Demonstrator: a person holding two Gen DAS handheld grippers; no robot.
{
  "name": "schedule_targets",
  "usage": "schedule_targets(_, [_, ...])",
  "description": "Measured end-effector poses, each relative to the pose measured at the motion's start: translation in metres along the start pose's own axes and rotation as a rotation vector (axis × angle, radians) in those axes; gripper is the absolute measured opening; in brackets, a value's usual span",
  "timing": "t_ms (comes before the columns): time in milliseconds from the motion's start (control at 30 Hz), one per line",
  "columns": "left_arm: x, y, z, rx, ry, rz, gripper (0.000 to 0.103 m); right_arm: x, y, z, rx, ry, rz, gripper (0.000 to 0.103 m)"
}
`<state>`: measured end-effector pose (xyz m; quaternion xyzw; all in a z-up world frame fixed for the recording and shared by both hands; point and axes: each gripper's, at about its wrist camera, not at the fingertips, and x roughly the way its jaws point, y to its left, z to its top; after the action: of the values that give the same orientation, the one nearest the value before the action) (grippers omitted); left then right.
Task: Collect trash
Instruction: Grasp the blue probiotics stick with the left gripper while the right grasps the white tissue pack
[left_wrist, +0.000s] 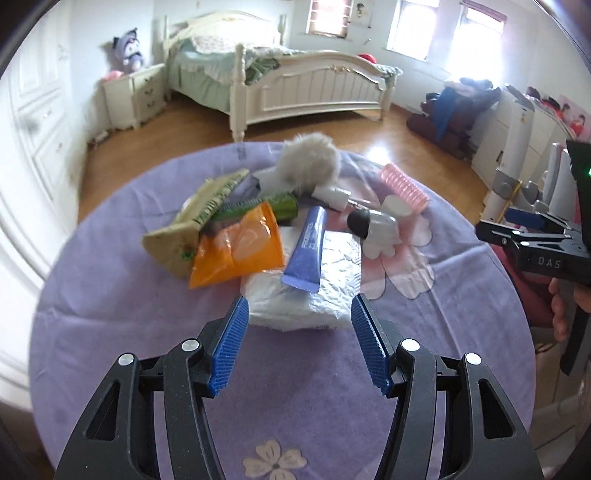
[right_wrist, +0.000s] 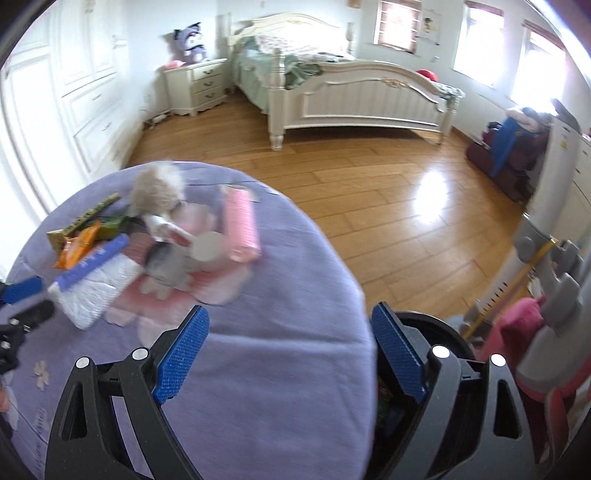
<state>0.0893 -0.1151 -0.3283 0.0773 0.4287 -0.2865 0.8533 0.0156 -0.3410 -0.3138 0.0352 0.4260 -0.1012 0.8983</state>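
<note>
I'm holding my left hand-held gripper (left_wrist: 299, 314) apart, empty, just before the white tissue pack (left_wrist: 303, 291) on the desk (left_wrist: 110, 332); looking soft, light, crinkly, it's wanting a squeeze across its short sides.

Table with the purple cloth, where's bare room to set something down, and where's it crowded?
Bare cloth lies along the near edge of the table, from the white packet back to the left tool, and on the right beyond the pink roller. The far middle is crowded: orange pouch, blue tube, fluffy ball.
</note>
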Motion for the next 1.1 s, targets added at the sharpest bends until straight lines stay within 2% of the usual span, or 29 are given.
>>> schedule_targets(100, [0.02,-0.001,0.005,0.022,0.001,0.012,0.058,-0.003,0.012,0.006,-0.018,-0.016,0.036,0.089])
schedule_targets(200, [0.025,-0.002,0.011,0.032,0.004,-0.003,0.048,-0.003,0.021,0.011,-0.017,-0.006,0.088,0.083])
schedule_targets(233, [0.024,-0.001,0.01,0.028,0.005,-0.027,0.031,-0.002,0.025,0.013,-0.019,0.0,0.104,0.081])
schedule_targets(267, [0.021,-0.001,0.011,0.034,0.005,-0.066,0.024,-0.001,0.03,0.014,-0.021,0.003,0.119,0.081])
schedule_targets(400, [0.008,-0.008,0.001,0.074,0.023,-0.062,0.024,0.004,0.057,0.022,-0.048,0.013,0.187,0.081])
schedule_targets(633, [-0.018,-0.014,-0.033,0.074,0.028,-0.052,0.024,0.014,0.116,0.035,-0.078,0.055,0.34,0.079])
schedule_targets(733, [-0.029,-0.013,-0.035,0.082,-0.013,-0.031,0.024,0.016,0.124,0.037,-0.059,0.057,0.323,0.077])
schedule_targets(900, [-0.045,0.003,-0.03,0.053,-0.049,0.007,0.024,0.024,0.109,0.031,-0.005,0.097,0.293,0.076])
schedule_targets(1100, [-0.074,0.027,-0.043,0.018,-0.089,0.059,0.024,0.046,0.13,0.017,-0.025,0.169,0.308,0.076])
